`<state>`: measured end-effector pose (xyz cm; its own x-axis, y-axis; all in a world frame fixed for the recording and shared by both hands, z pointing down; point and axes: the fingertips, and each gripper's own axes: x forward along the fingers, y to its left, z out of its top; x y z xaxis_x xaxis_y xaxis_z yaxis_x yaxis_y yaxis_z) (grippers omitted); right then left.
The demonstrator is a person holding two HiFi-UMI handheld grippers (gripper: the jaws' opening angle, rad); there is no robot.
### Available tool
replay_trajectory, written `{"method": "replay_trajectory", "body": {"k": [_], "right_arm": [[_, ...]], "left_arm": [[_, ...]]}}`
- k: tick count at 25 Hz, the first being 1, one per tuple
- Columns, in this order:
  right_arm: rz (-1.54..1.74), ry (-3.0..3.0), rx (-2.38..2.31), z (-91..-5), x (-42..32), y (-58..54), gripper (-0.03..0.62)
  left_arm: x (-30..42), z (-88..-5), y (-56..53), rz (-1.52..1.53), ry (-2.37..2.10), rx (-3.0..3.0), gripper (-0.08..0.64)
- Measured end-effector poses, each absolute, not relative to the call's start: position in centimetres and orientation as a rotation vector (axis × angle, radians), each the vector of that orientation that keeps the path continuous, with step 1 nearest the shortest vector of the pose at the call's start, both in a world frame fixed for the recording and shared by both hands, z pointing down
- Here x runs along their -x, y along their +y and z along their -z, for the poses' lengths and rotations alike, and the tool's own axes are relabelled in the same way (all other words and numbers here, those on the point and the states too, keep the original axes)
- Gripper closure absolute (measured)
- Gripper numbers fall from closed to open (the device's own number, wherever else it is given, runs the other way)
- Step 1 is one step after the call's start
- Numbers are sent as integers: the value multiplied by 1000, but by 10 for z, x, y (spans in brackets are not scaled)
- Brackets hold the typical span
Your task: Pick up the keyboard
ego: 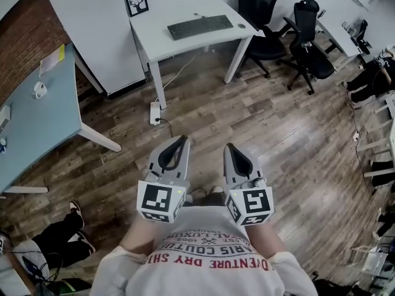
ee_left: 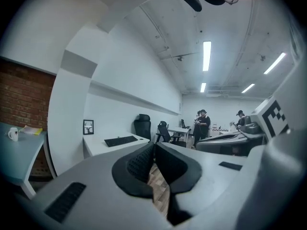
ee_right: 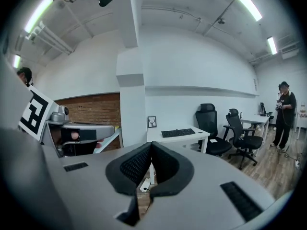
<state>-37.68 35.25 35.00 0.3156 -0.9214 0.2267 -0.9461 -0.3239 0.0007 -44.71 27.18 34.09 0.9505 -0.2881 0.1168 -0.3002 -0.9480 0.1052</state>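
Note:
A black keyboard (ego: 200,26) lies on a white desk (ego: 185,39) far ahead across the room; it also shows in the left gripper view (ee_left: 121,140) and the right gripper view (ee_right: 178,132). My left gripper (ego: 183,140) and right gripper (ego: 228,147) are held side by side near my chest, well short of the desk. Both point almost level, and both are shut with nothing between their black pads (ee_left: 144,159) (ee_right: 136,164).
A framed deer picture (ego: 136,2) stands on the desk by the keyboard. Black office chairs (ego: 305,39) stand right of it. A pale blue table (ego: 37,116) with a mug (ego: 39,90) is at the left. A power strip (ego: 155,112) lies on the wooden floor. People stand in the background (ee_left: 202,126).

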Motion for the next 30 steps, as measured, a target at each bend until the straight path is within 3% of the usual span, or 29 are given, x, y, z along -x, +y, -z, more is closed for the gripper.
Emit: {"method": "replay_trajectory", "body": {"k": [10,20,30], "right_arm": [[-309,-1853,-2389,-365,296,337,568],[-322,-1945,-2295,-357,151,318,568],[-362,-1961,-2313,-364,67,318,568]], "left_arm": [[374,-350,265,-179,-533,-2976,532],[252,-340,253,-178,-742,-2940,532],[192,-349,244,-238,-841,-2887,532]]}}
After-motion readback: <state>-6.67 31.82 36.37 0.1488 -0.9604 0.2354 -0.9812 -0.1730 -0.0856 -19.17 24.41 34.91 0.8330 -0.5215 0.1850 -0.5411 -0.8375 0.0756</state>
